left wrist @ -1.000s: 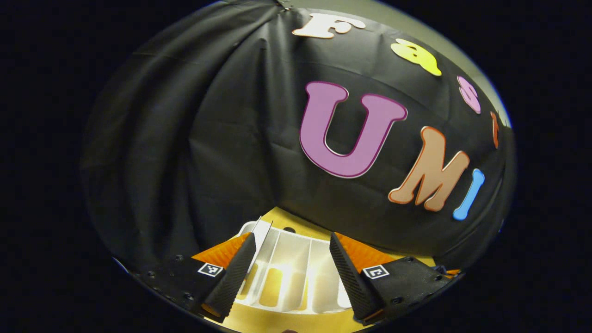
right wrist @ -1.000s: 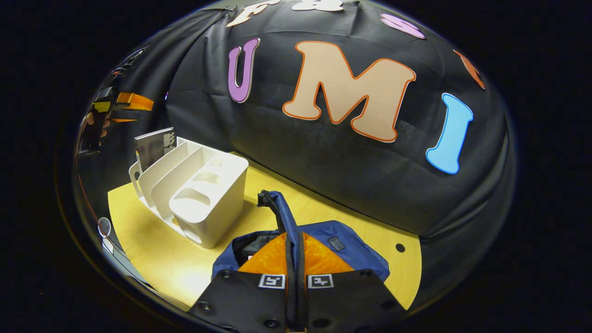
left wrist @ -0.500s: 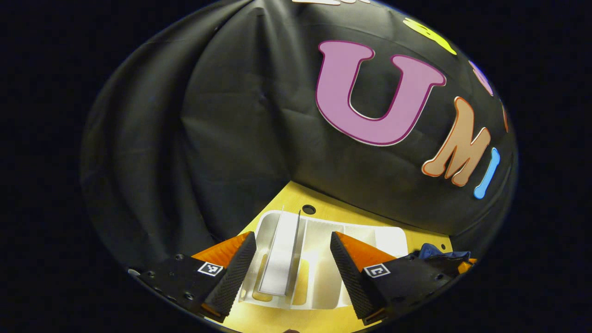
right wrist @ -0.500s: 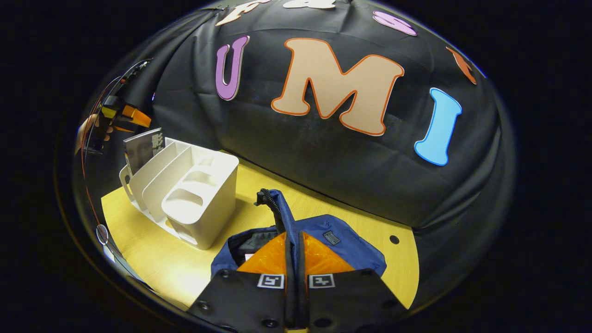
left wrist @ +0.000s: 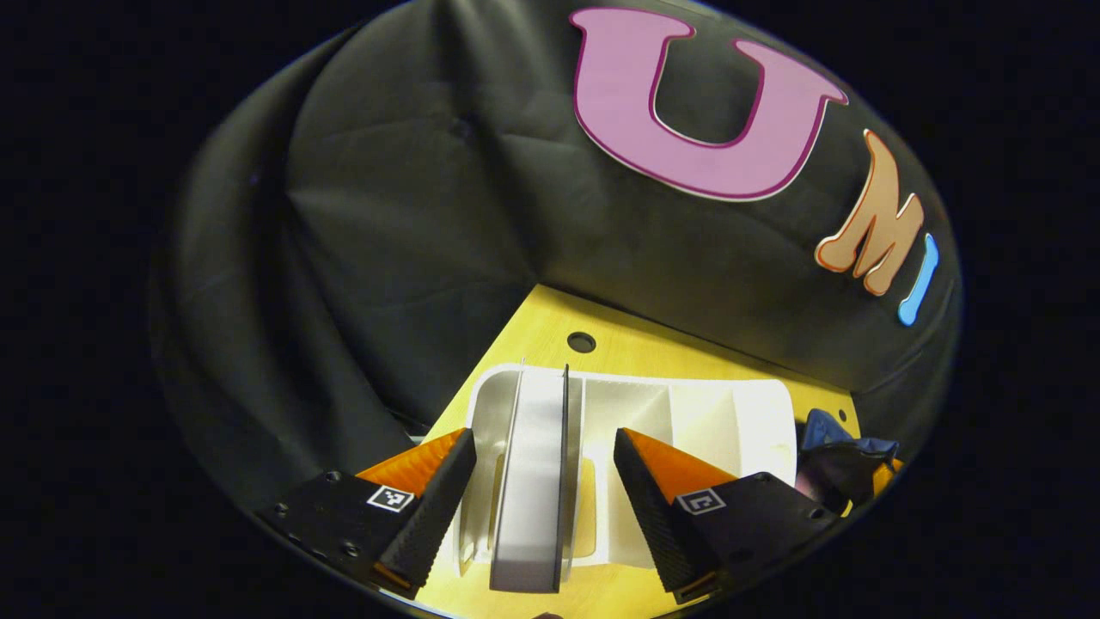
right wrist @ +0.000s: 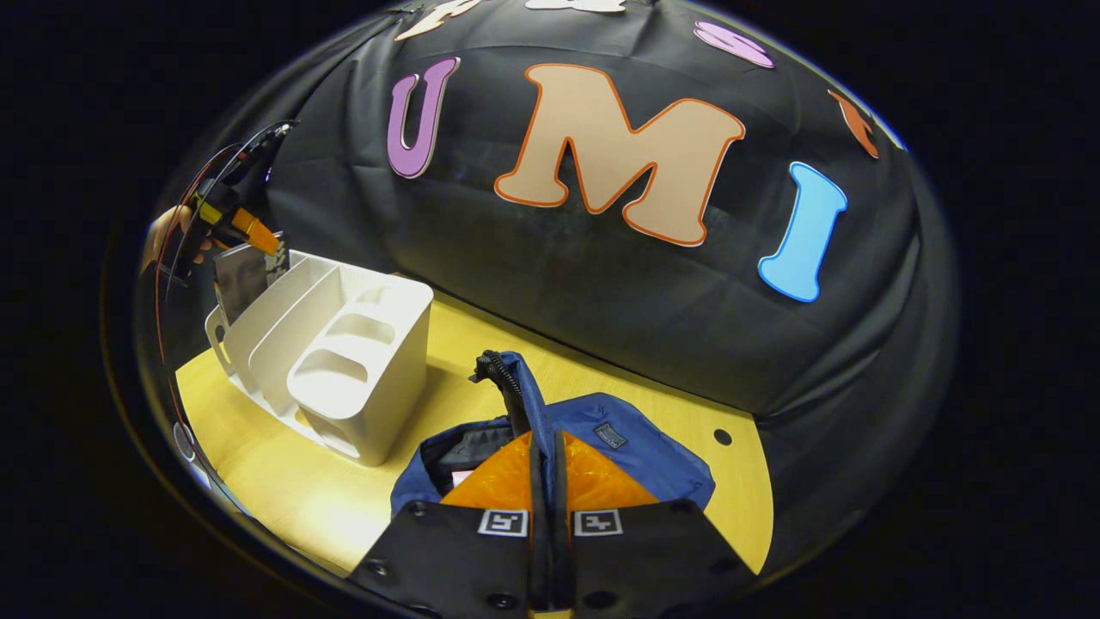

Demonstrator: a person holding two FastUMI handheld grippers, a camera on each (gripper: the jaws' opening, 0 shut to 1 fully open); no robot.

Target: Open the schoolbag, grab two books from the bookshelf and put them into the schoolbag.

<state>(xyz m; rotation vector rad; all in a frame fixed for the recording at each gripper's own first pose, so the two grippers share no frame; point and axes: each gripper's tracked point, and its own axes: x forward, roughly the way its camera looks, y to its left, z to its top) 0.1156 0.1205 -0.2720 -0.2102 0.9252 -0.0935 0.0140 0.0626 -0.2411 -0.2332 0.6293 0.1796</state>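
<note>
A white bookshelf rack (left wrist: 687,413) stands on the yellow table, seen from above. One book (left wrist: 533,490) stands upright in its left slot, page edges up. My left gripper (left wrist: 540,447) is open, its fingers on either side of the book's top and apart from it. In the right gripper view the same book (right wrist: 241,271) sits at the rack's (right wrist: 344,361) far end, under the left gripper (right wrist: 232,222) and a hand. My right gripper (right wrist: 543,443) is shut on a raised blue flap (right wrist: 520,395) of the blue schoolbag (right wrist: 636,456), holding its mouth open.
The yellow table (right wrist: 284,490) has a small round hole (left wrist: 581,342) behind the rack and another hole (right wrist: 723,437) beyond the bag. Black cloth walls close in behind and to the left. The schoolbag (left wrist: 838,451) lies just right of the rack.
My left gripper has dropped and tilted down over the rack, so the book now stands between its open fingers. The right gripper keeps its hold on the bag, nearly still.
</note>
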